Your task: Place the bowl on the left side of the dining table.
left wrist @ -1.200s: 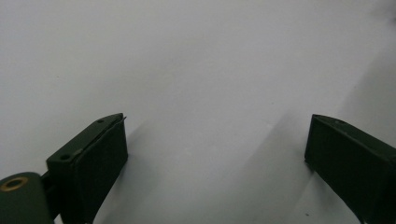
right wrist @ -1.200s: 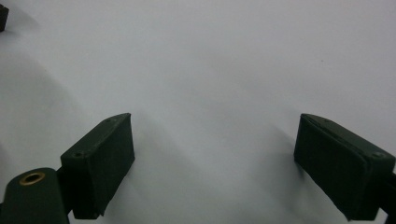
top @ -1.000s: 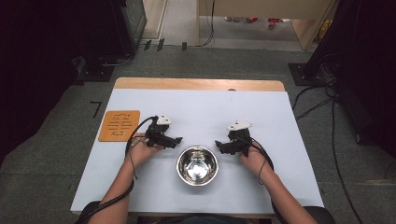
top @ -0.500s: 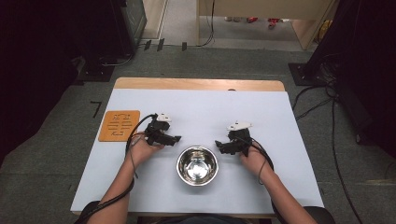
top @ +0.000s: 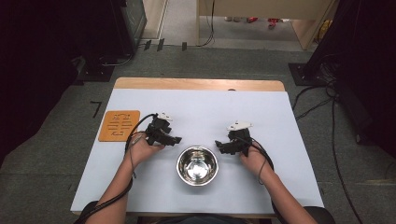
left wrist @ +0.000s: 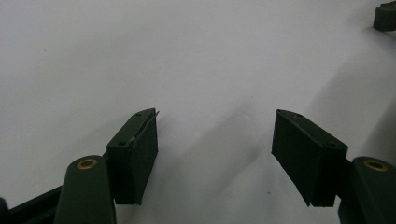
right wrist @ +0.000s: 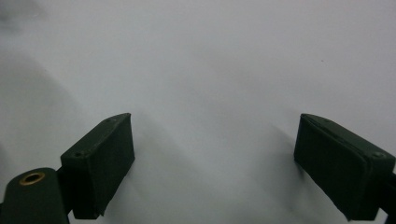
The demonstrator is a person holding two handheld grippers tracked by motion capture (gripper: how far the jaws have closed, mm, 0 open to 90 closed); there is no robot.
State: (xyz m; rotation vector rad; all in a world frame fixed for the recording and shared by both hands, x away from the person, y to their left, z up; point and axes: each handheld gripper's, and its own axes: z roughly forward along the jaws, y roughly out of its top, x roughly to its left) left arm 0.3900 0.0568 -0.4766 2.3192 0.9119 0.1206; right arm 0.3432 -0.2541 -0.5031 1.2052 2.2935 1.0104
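From above, I could not make out the jaw tips of either gripper against the dark bodies. The steel bowl stood on the white table, between the left gripper and right gripper, just beside both. Left jaws had just been closing, nothing between them; right jaws stood wide apart, empty

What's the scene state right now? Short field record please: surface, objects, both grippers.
surface: table with a white cover
bowl: steel bowl, empty, near the front edge, between the two grippers
mat: orange mat at the table's left edge
left gripper: left gripper, jaws apart and just been closing, nothing between them, left of the bowl
right gripper: right gripper, jaws wide apart, nothing between them, right of the bowl
contact: neither gripper touches the bowl
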